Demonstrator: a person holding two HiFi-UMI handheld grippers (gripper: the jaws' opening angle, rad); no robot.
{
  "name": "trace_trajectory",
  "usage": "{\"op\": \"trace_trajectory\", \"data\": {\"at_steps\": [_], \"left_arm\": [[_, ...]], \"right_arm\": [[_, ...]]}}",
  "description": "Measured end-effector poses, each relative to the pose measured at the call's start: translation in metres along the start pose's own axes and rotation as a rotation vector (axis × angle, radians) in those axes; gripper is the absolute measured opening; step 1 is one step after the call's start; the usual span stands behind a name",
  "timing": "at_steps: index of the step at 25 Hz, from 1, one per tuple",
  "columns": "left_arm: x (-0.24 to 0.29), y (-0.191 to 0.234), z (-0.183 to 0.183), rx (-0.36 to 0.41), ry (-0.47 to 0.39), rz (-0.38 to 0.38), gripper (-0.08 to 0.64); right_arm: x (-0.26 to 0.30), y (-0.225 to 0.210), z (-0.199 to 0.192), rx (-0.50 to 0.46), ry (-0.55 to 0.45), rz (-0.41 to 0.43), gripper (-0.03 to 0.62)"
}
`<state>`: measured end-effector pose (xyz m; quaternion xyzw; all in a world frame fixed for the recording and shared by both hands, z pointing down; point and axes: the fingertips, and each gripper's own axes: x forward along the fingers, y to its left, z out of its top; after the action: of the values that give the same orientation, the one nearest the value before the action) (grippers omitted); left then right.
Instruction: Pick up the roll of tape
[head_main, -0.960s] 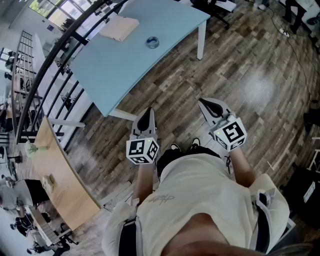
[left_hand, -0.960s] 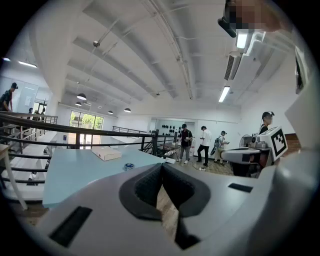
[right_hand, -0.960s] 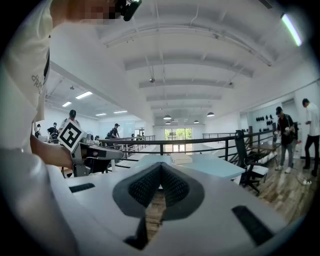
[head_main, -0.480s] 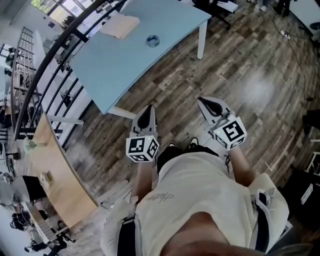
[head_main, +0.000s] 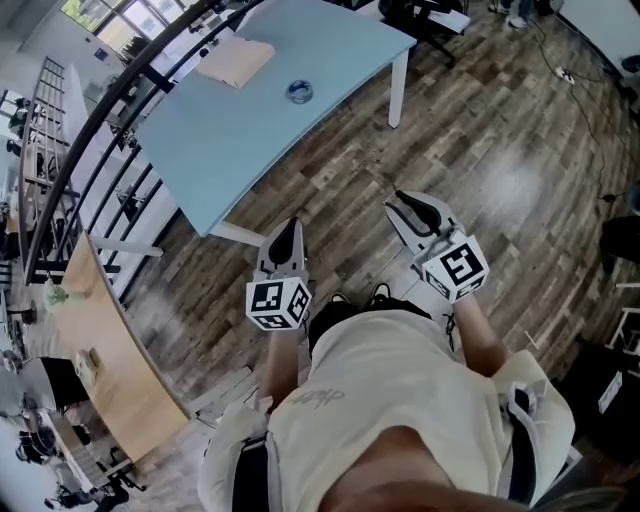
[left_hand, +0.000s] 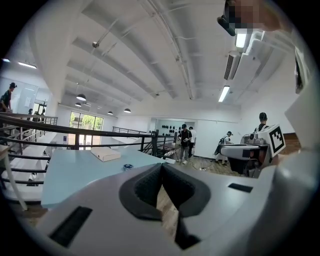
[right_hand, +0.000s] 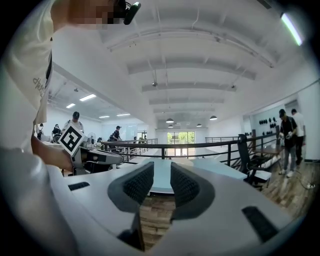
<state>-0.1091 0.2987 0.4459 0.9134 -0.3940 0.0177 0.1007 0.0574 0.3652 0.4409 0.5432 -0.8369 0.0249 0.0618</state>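
Right tongs (right_hand: 161, 175) opening from shut, empty, left tongs (left_hand: 161, 167) unchanged

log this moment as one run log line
stage: standing off from table | tape roll: on blue table, untouched | left tool: shut, empty | right tool: jaws opening, nothing between them
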Motion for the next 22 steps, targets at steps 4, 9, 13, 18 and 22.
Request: {"op": "trace_trajectory", "data": {"at_steps": [4,9,13,18,22], "left_arm": [[0.003,-0.002,-0.001,0.007,0.010,0.012,0.019],[0.007,-0.006,-0.005,0.014,0.032,0.023,0.020],[0.014,0.000,-0.012,-0.001,0.052,0.034,0.020],[0.032,0.002,-0.016,-0.012,0.069,0.017,0.020],[0.051,0.018,-0.017,-0.025,0.077,0.009,0.020]], "right_arm": [[-0.001,-0.007,0.004,-0.019,-0.004,0.007,0.100],[0.000,-0.018,-0.006,-0.005,0.013,0.015,0.102],[0.008,-0.019,-0.017,0.012,0.040,0.033,0.104],[0.022,-0.027,-0.024,0.028,0.059,0.042,0.107],[0.043,-0.040,-0.023,0.030,0.064,0.036,0.107]]}}
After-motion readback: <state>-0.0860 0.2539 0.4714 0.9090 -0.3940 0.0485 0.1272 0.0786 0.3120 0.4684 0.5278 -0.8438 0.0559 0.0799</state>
